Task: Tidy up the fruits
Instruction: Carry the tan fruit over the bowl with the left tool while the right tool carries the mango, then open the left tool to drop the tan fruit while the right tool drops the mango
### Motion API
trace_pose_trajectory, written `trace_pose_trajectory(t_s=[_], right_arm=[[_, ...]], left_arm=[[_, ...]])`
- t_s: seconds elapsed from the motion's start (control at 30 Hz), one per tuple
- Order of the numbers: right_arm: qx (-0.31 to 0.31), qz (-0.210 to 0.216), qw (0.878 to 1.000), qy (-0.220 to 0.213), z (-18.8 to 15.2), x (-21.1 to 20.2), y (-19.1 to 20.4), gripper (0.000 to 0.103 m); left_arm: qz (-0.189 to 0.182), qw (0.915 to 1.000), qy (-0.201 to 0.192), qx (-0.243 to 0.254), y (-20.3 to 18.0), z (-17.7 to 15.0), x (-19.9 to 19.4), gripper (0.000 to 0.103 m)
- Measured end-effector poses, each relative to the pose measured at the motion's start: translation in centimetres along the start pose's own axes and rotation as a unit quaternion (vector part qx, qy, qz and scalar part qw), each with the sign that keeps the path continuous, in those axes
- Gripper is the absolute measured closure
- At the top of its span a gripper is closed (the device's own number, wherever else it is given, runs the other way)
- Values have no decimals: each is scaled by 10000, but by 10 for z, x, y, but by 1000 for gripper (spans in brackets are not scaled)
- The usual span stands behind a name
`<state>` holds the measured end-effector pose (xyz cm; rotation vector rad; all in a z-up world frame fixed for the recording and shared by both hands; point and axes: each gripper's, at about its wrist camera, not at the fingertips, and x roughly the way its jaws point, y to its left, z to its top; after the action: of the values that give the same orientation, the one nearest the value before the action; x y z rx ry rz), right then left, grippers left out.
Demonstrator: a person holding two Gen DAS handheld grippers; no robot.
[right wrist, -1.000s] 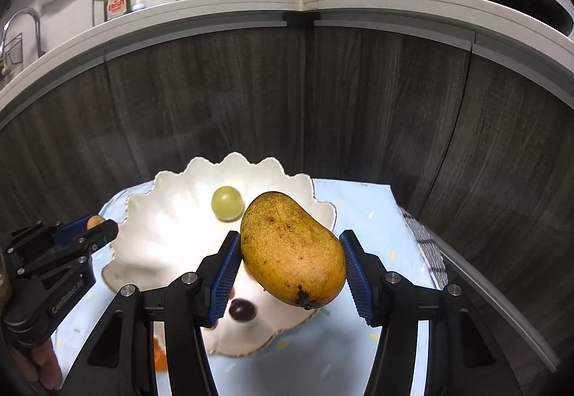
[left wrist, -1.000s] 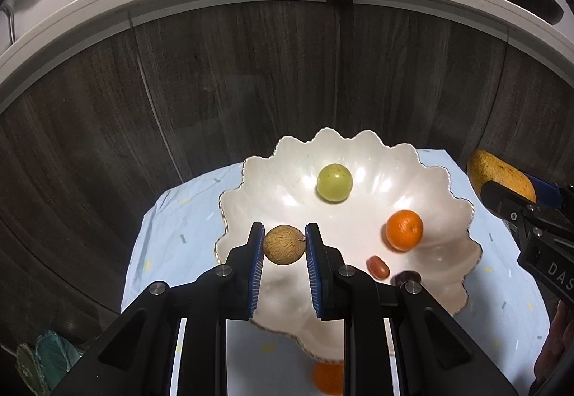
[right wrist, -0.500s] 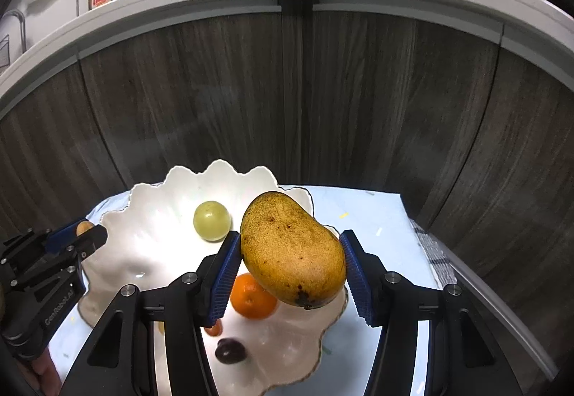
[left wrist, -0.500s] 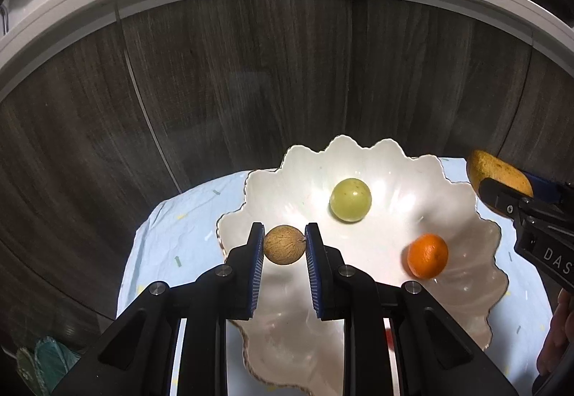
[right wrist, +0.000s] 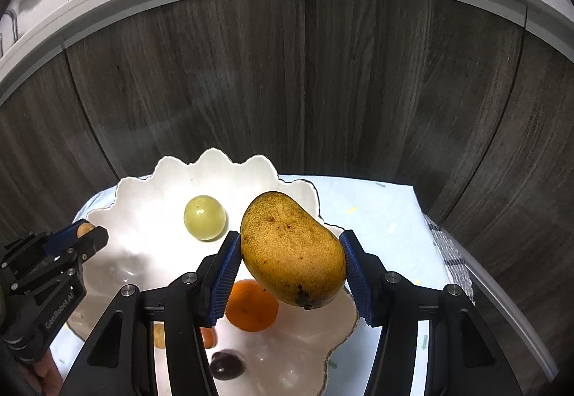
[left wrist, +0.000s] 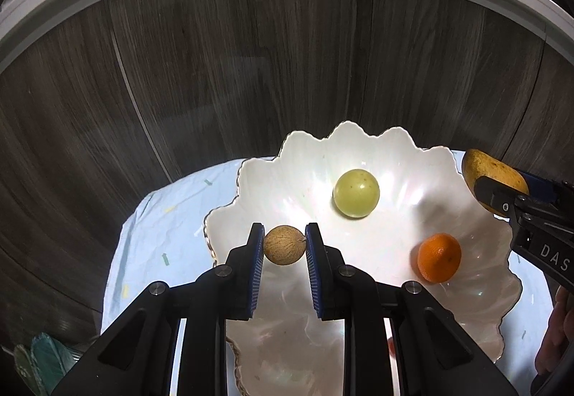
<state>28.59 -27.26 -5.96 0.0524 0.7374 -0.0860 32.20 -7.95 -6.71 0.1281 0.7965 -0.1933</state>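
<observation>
While both fruits hang over the bowl [left wrist: 477, 320], neither is down yet.
Done: green fruit [left wrist: 356, 193], orange [left wrist: 439, 257] and dark fruit [right wrist: 226, 364] lie in the bowl.
Left gripper [left wrist: 284, 246]: clamped tight on the brown fruit [left wrist: 285, 245], over the near-left rim.
Right gripper [right wrist: 289, 259]: half-spread, pads pressing the mango [right wrist: 291, 254], over the right side.
Left to do: lower and release both.

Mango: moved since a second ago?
Yes. The mango, clamped in the right hand-held gripper, has advanced further over the white bowl, toward the cabinet.

mango [right wrist: 292, 248] 1 | orange [right wrist: 251, 306] 1 | green fruit [right wrist: 204, 217] 1 | brown fruit [left wrist: 284, 245] 1 | bowl [left wrist: 308, 159] 1
</observation>
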Motion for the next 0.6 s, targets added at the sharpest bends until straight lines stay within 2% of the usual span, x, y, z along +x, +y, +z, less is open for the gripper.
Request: trace_pose_trajectory(t_s=[0.1,0.17,0.37,0.4,0.5,0.6], right_arm=[[-24,-5,10000,50,0,3,1,46],[-32,8,10000,76,0,4,1,46],[-86,23,9998,150,-2,7,2,45],[-74,15,9999,138,-3,6,2,43],[-82,-21,10000,-35,-2,-2,2,26],[-133,-34,9998,-151,1,-10,5,26]], left_arm=[[-2,10000,-17,-3,0,-1,-2,73],[8,10000,-61,0,-1,0,-4,60],[-21,10000,-67,17,-1,0,-6,50],[-16,10000,-66,15,-1,0,-6,48],[-40,10000,-82,-35,0,-1,-9,40],[-40,9999,-101,-20,0,-1,-14,38]])
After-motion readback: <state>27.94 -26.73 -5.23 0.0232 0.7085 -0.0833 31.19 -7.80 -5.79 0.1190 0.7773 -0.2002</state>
